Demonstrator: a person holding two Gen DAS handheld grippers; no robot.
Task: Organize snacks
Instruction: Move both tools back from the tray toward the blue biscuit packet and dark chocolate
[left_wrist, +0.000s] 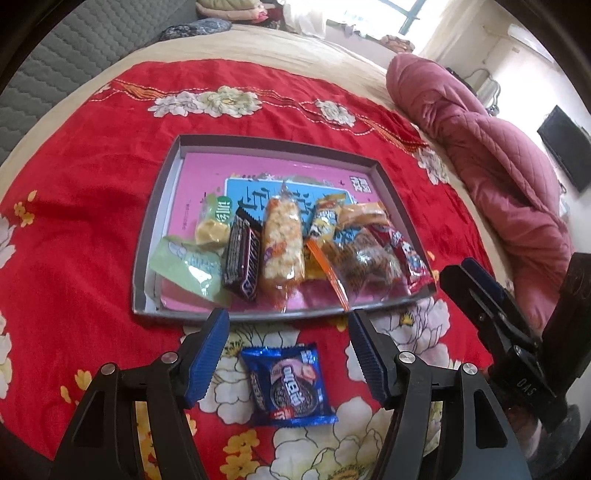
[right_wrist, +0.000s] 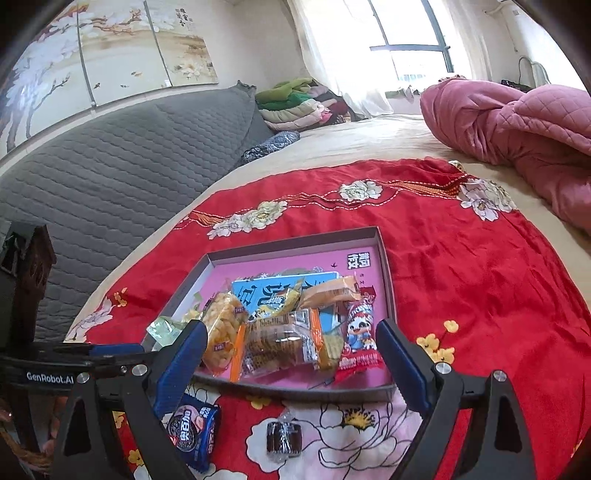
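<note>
A: How do the grippers stand?

B: The left gripper (left_wrist: 288, 350) is spread wide, its blue pads (left_wrist: 207, 354) well apart and holding nothing. It hangs over the blue cookie packet (left_wrist: 288, 384), which lies flat on the red floral cloth (left_wrist: 92, 166), between the pads but not touching either.

A: And the right one?

B: The right gripper (right_wrist: 291, 365) is spread just as wide and is also empty. Its left pad (right_wrist: 181, 365) sits in front of the near left corner of the grey tray (right_wrist: 384, 258); whether it touches I cannot tell.

A: Which way does the packet lie?

B: It is nearly square, slightly tilted, its crimped ends pointing toward the tray and back toward the camera. The print shows a dark sandwich cookie with pink filling.

A: Where are the other snacks?

B: They are heaped at the near end of the tray: a pale green sachet (left_wrist: 188, 266), a dark chocolate bar (left_wrist: 240, 258), a puffed-rice bar (left_wrist: 280, 247) with its long axis running away from the camera, a clear pack of brown biscuits (right_wrist: 280, 343) and a red penguin packet (right_wrist: 358, 336). A small dark wrapped candy (right_wrist: 283, 437) sits on the cloth in front of the tray.
</note>
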